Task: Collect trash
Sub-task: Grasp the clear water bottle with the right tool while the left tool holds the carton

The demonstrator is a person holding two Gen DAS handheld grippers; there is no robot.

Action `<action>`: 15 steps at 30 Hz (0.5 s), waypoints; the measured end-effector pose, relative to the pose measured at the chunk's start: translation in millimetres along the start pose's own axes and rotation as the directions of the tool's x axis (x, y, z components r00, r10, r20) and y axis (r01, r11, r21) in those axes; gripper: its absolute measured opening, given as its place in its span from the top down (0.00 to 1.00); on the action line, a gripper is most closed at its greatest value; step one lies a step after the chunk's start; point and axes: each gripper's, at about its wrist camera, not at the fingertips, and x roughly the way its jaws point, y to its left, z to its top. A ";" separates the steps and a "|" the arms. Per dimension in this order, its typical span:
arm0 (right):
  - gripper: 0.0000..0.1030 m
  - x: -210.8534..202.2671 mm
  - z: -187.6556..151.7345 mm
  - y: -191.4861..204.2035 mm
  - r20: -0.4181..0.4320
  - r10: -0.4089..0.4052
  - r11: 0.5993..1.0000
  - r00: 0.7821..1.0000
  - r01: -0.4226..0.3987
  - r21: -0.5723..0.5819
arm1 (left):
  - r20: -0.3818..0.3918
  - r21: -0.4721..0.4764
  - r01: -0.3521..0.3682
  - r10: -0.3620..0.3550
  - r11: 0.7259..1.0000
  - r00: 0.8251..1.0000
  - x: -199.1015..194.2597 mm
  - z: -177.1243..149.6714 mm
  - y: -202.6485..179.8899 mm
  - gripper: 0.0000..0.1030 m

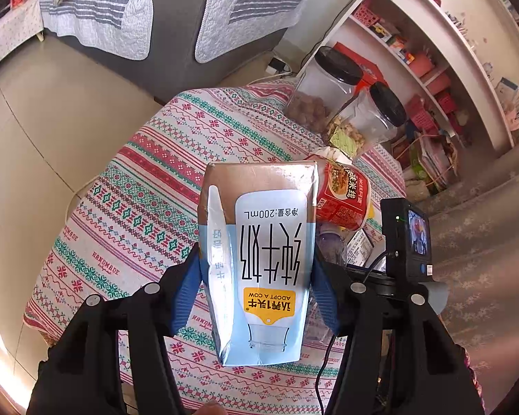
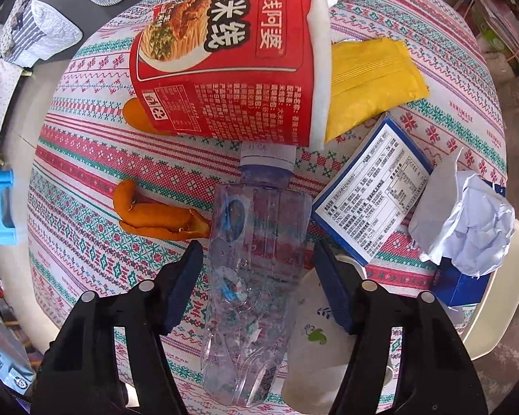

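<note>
My left gripper [image 1: 256,252] is shut on a blue and white milk carton [image 1: 259,259], held upside down above the patterned tablecloth [image 1: 148,186]. In the right wrist view my right gripper [image 2: 258,245] points straight down over a clear plastic bottle [image 2: 256,276] lying on the cloth. Its blue pads [image 2: 187,283] rest against the bottle's two sides. A red noodle cup [image 2: 225,65] lies on its side just beyond the bottle's cap. Around it lie orange peel [image 2: 155,214], a yellow sachet [image 2: 366,83], a blue and white box [image 2: 370,193] and crumpled paper [image 2: 467,221].
Two clear jars with black lids [image 1: 332,83] stand at the table's far edge. A white paper cup [image 2: 321,356] lies under the right fingers, next to a white bowl [image 2: 501,307]. A grey sofa [image 1: 176,17] and shelves [image 1: 415,34] lie beyond; a black camera unit [image 1: 408,238] sits right of the carton.
</note>
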 end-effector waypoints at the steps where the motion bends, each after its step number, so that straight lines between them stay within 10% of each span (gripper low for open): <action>1: 0.45 2.1 -1.1 0.2 -0.001 0.006 1.000 1.000 -0.006 0.006 | 0.001 0.000 -0.001 0.001 1.000 1.000 0.2 0.0 0.0 0.44; 15: 0.52 -55.3 -30.7 13.9 0.154 0.077 0.997 0.985 -0.072 -0.037 | 0.011 0.005 -0.003 0.003 1.000 1.000 2.6 -0.8 -4.7 0.44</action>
